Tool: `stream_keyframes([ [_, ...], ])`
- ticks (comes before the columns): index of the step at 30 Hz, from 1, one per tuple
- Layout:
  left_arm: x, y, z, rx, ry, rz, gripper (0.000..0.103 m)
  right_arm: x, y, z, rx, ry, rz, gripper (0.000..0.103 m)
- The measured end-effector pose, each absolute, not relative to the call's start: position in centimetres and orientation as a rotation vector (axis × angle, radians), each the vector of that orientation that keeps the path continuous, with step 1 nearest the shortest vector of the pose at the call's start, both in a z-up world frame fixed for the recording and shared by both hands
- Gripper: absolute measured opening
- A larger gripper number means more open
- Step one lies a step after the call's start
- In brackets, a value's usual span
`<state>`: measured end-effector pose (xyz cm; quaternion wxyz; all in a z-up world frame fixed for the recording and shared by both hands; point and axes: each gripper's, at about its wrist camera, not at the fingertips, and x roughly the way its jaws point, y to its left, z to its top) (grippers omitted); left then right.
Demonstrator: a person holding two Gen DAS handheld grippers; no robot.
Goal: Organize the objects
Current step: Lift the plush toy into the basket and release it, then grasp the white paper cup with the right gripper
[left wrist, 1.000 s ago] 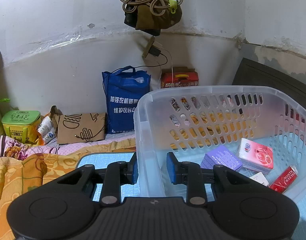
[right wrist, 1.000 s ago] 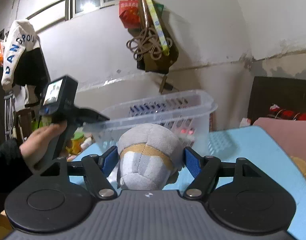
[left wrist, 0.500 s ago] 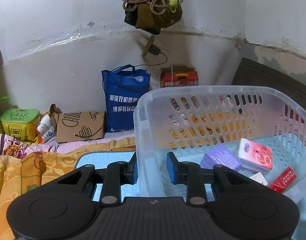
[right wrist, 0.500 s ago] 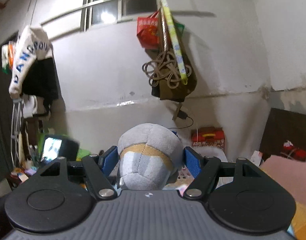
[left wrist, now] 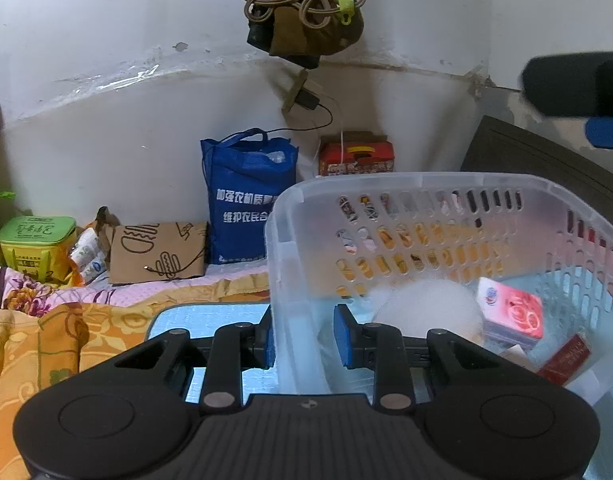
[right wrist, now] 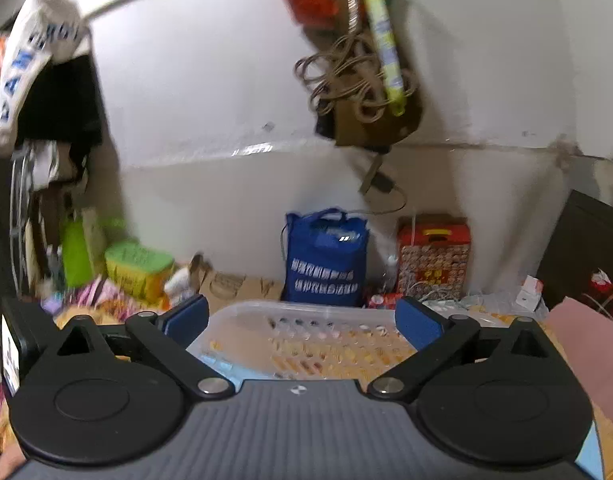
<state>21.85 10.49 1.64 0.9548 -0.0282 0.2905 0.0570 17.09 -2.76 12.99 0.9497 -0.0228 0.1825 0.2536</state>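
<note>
Left wrist view: my left gripper (left wrist: 301, 336) clamps the near wall of the translucent white perforated plastic basket (left wrist: 426, 184); thin and flexible, best held at the rim. The soft, light grey plush toy (left wrist: 426, 308) lies inside.

Right wrist view: my right gripper (right wrist: 302, 316) hangs above the basket, jaws wide apart, empty.

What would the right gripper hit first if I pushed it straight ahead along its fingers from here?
Likely nothing soon: the open right gripper points over the clear basket, toward the blue bag by the wall. Going straight, it would probably meet that bag first, though depth is hard to judge and it might clip the basket's far rim.
</note>
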Motion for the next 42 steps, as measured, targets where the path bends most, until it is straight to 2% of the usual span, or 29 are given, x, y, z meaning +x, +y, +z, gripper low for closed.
stream_keyframes([
  [2, 21.9, 10.4, 1.7, -0.045, 0.587, 0.125, 0.034, 16.7, -3.5, 12.8, -0.041, 0.386, 0.516, 0.102],
  [11, 22.0, 10.5, 1.6, -0.057, 0.585, 0.112, 0.034, 10.8, -8.3, 10.8, 0.061, 0.354, 0.486, 0.103],
  [14, 22.0, 10.4, 1.6, -0.051, 0.579, 0.123, 0.034, 8.0, -9.8, 8.4, 0.078, 0.332, 0.457, 0.103],
  [19, 22.1, 10.3, 1.7, -0.046, 0.581, 0.137, 0.034, 7.9, -9.1, 2.6, 0.009, 0.449, 0.449, 0.103],
  [22, 22.2, 10.3, 1.7, -0.044, 0.586, 0.139, 0.034, 8.8, -9.6, 0.7, 0.059, 0.493, 0.48, 0.103],
  [26, 22.1, 10.2, 1.8, -0.03, 0.582, 0.147, 0.034, 9.5, -10.1, -0.1, 0.136, 0.489, 0.497, 0.103],
  [37, 22.2, 10.2, 1.7, -0.028, 0.59, 0.139, 0.034, 5.7, -8.6, -0.5, -0.036, 0.295, 0.431, 0.103],
  [42, 22.2, 10.3, 1.7, -0.032, 0.589, 0.145, 0.034, 5.5, -8.0, -0.3, -0.067, 0.286, 0.445, 0.1],
])
